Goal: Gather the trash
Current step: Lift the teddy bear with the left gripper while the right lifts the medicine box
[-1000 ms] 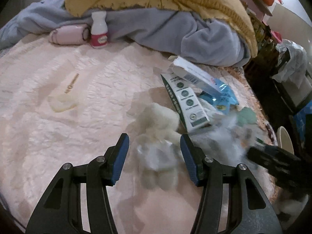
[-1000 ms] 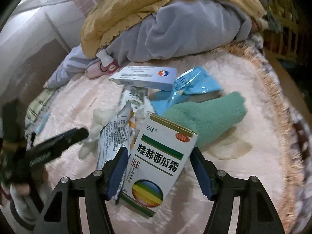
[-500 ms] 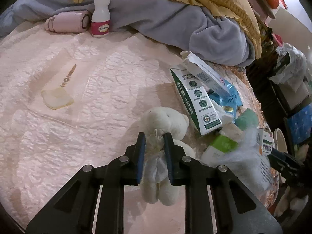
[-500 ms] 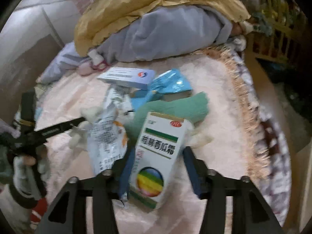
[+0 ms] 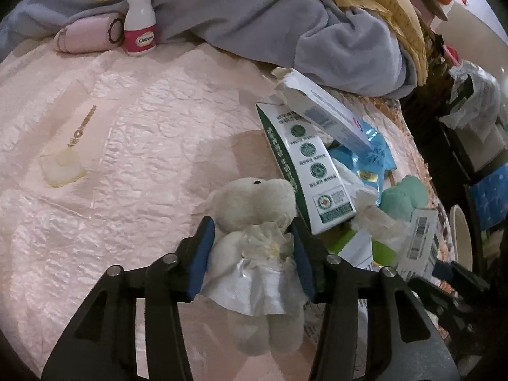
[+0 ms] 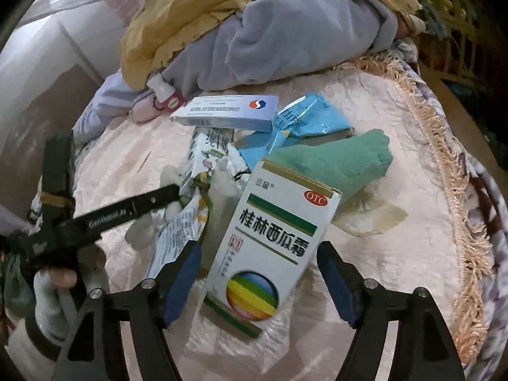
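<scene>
Trash heaped on pink bedspread (image 5: 133, 146): medicine box (image 6: 270, 254) beside green cloth (image 6: 333, 162), milk carton (image 5: 304, 165) behind. Right gripper (image 6: 257, 281) jaws opening, wide around medicine box, pads clear. Left gripper (image 5: 252, 255) jaws opening, white teddy bear (image 5: 254, 219) between, contact unclear.

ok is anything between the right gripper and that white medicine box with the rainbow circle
Nothing visible: the medicine box already lies between the opening jaws of the right gripper, pads clear of both sides. A foil wrapper lies just left of it.
</scene>
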